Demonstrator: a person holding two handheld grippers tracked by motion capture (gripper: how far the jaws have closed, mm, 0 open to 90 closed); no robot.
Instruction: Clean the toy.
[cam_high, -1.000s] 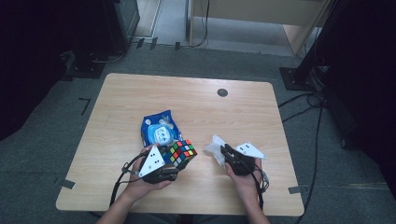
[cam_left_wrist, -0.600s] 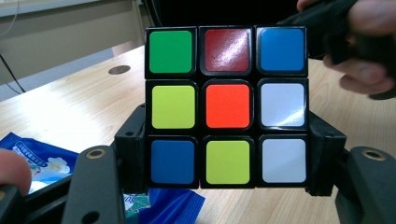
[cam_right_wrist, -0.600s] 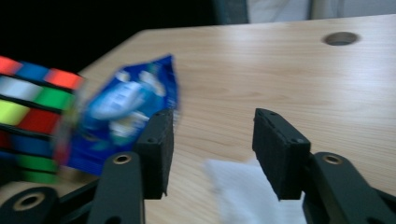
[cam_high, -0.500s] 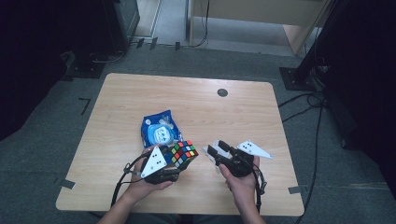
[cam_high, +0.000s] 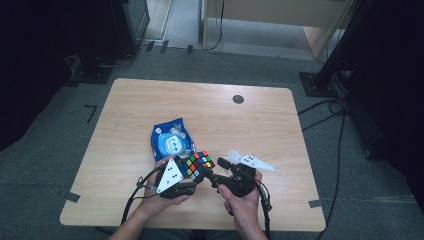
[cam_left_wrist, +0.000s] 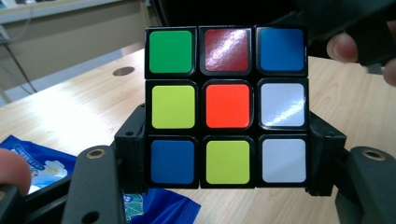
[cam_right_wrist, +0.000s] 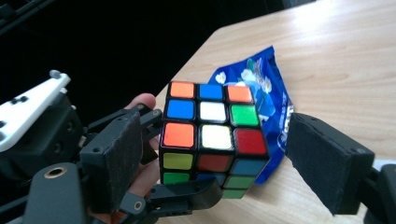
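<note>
While clamped, cube (cam_left_wrist: 226, 106) upright.

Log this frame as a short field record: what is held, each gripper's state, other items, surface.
held item: colour-scrambled puzzle cube, clear of the table
left gripper: shut on the cube, jaws clamping its two sides
right gripper: jaws have just been opening; pads stand apart on either side of the cube, not pressing it
face toward left gripper view: orange centre square
other item: blue packet, lying flat behind the cube
surface: wooden table, with a dark round cap near its far edge
</note>
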